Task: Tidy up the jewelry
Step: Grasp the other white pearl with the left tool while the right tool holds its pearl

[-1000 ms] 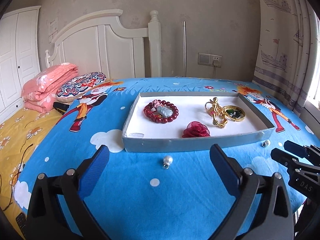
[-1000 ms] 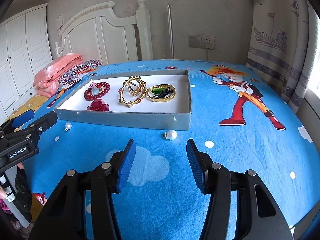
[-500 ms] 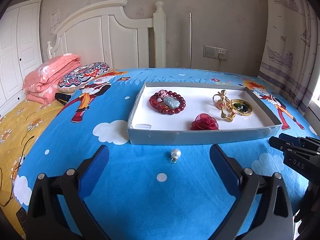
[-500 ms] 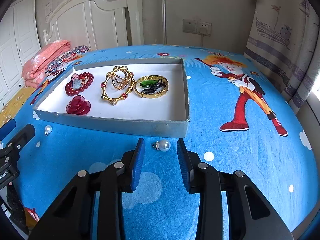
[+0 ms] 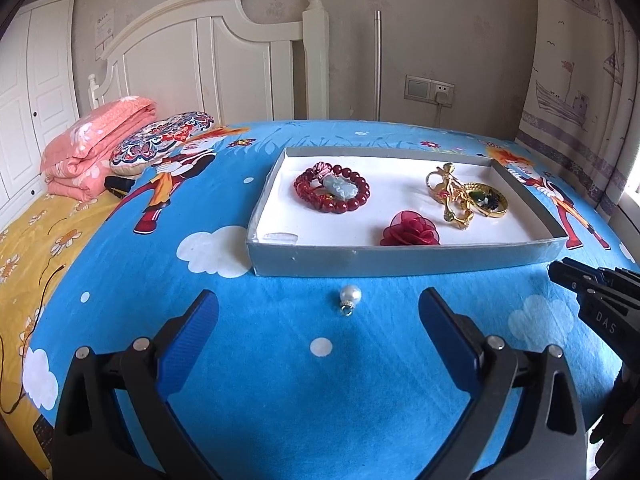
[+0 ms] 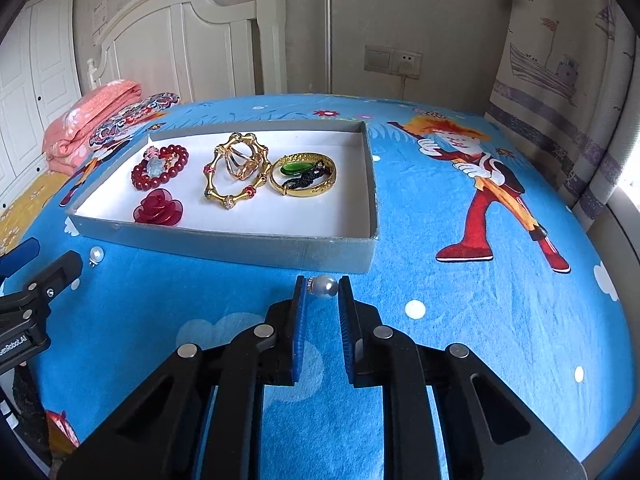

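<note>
Since the earlier frame the right gripper [image 6: 322, 286] came forward to the pearl pendant [image 6: 324, 286] on the blue bedsheet [image 6: 460, 340], and its jaws have just been closing. Now the pearl sits between the two blue pads at their tips; the pads look to touch it on both sides, but I cannot tell for sure if they already press it. This pearl lies just in front of the near wall of the grey tray [image 6: 224, 246], close to its right corner.

The left gripper [image 5: 318, 308] hangs wide open and holds nothing. A second pearl pendant [image 5: 350, 296] lies on the sheet just ahead of its fingertips, near the front wall of the tray.

Inside the tray are a red bead bracelet [image 6: 160, 168], a red fabric rose [image 6: 158, 210], a gold bamboo-style bangle [image 6: 236, 170] and a gold bangle with green stone [image 6: 304, 176]
</note>
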A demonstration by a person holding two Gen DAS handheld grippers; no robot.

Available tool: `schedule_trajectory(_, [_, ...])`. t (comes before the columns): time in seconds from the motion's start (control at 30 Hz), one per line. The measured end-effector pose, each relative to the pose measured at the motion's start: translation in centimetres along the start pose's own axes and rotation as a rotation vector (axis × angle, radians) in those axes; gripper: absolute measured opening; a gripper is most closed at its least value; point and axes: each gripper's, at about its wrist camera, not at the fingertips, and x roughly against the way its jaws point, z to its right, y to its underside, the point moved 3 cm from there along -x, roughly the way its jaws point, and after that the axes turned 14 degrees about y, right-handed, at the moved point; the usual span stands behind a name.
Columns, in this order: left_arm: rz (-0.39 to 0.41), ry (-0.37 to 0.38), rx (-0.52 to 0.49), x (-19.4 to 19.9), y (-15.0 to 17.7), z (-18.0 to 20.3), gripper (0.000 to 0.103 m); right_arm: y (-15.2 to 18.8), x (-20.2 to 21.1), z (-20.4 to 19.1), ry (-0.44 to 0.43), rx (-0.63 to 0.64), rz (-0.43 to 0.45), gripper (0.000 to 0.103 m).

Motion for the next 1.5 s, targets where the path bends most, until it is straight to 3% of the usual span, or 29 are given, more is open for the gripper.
schedule_trajectory(0.1, [-0.033,0.022,0.013,-0.7,-0.3,0.0,0.087,0.8,0.6,-0.2,-0.021,-0.005,0.01,0.016])
schedule_trajectory(0.27, [-0.081,0.041,0.022,-1.9,-1.1,0.0,0.057,2.1,1.5,-1.2,-0.052,0.015,0.024,0.016])
schedule_trajectory(0.53, [-0.18,0.029,0.02,-4.1,-0.9,-0.3,0.039,2.3,2.9,-2.2,-0.089,0.037,0.057,0.016])
schedule_trajectory(0.73, [-0.182,0.04,0.001,-4.3,-0.8,-0.3,0.038,2.3,3.5,-2.5,-0.094,0.042,0.072,0.016])
schedule_trajectory(0.8, [-0.176,0.045,-0.002,-4.3,-0.8,-0.3,0.029,2.3,3.7,-2.6,-0.095,0.042,0.08,0.016])
schedule_trajectory(0.87, [-0.172,0.044,-0.015,-4.2,-0.7,0.0,0.015,2.3,3.9,-2.7,-0.097,0.046,0.084,0.016])
schedule_trajectory(1.2, [-0.165,0.047,-0.036,-3.9,-0.4,0.3,0.013,2.8,4.5,-2.9,-0.122,0.037,0.097,0.016])
schedule_trajectory(1.5, [-0.089,0.042,-0.036,-1.8,1.7,0.4,0.013,3.8,6.3,-3.1,-0.143,0.032,0.141,0.016])
